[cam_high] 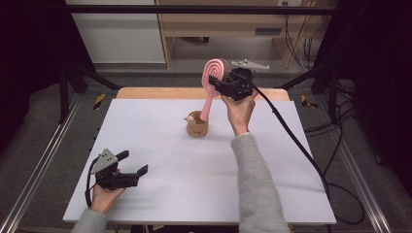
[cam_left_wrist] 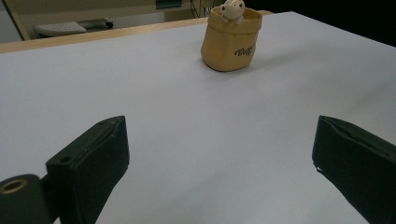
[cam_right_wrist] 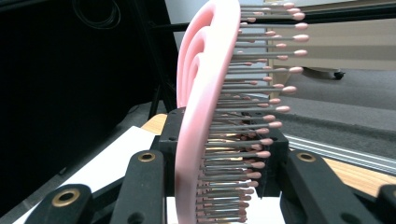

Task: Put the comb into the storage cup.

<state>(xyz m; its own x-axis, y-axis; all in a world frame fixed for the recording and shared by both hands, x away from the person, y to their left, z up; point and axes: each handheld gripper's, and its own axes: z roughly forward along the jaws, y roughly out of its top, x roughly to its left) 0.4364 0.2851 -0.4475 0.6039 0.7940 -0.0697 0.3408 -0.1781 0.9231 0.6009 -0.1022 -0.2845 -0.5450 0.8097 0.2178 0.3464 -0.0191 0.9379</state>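
Lower left of high view: left gripper low over table, jaws apart, empty. Upper centre: right gripper clamped on pink brush, handle tip in pouch.

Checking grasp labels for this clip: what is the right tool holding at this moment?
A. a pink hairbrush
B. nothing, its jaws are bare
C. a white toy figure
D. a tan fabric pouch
A: the right tool is clamped on the head of the pink hairbrush, raised above the table, with bristles and pink back between its jaws in the right gripper view, while the tan pouch stands below on the table.
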